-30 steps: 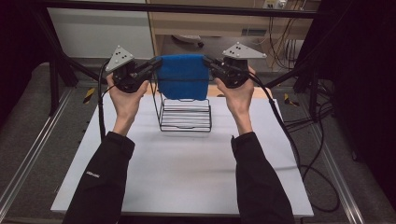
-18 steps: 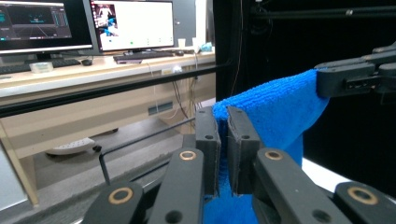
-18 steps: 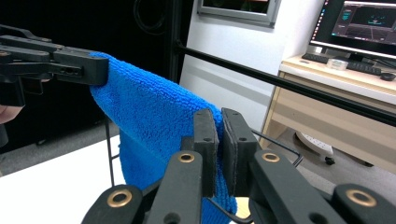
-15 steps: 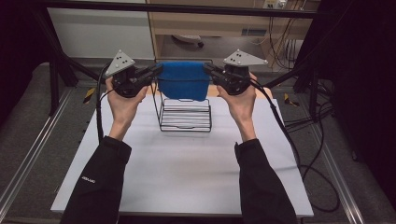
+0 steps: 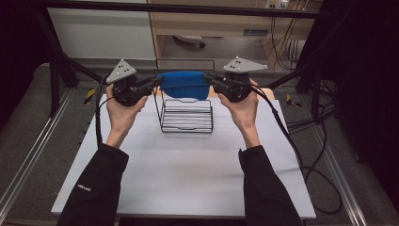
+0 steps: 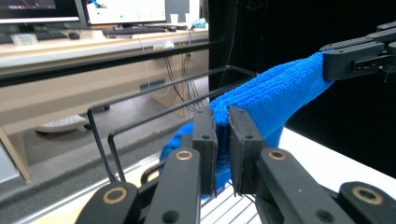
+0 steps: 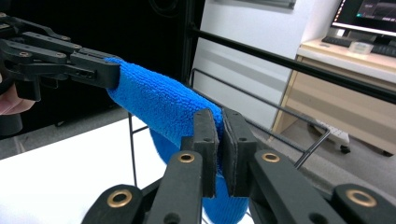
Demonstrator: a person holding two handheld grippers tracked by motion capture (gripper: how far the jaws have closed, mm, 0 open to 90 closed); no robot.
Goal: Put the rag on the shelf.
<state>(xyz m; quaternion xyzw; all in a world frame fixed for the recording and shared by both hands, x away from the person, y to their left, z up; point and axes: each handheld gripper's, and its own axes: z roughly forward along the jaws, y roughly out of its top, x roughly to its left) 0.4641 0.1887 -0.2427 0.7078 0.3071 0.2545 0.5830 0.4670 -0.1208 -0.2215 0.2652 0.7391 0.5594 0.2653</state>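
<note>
A blue terry cloth (image 5: 184,84) hangs stretched between the two grippers, above the back of a black wire rack (image 5: 187,115) on the white table (image 5: 188,179). My left gripper (image 5: 157,82) is shut on the cloth's left end, and its pads pinch the cloth (image 6: 275,93) in the left gripper view (image 6: 222,135). My right gripper (image 5: 207,77) is shut on the right end, with the cloth (image 7: 163,100) squeezed between its pads (image 7: 218,135). The cloth's middle sags slightly toward the rack's top wires (image 7: 261,105).
The rack stands at the table's far middle. Behind the table a black frame bar (image 5: 188,7) runs across, with a wooden desk (image 6: 93,42) beyond it. Cables (image 5: 301,141) trail off the table's right side. A person's forearms come in from the bottom.
Both hands have come down slightly with the cloth. It hung as a taller sheet before and is now a shorter band just over the rack's top.
</note>
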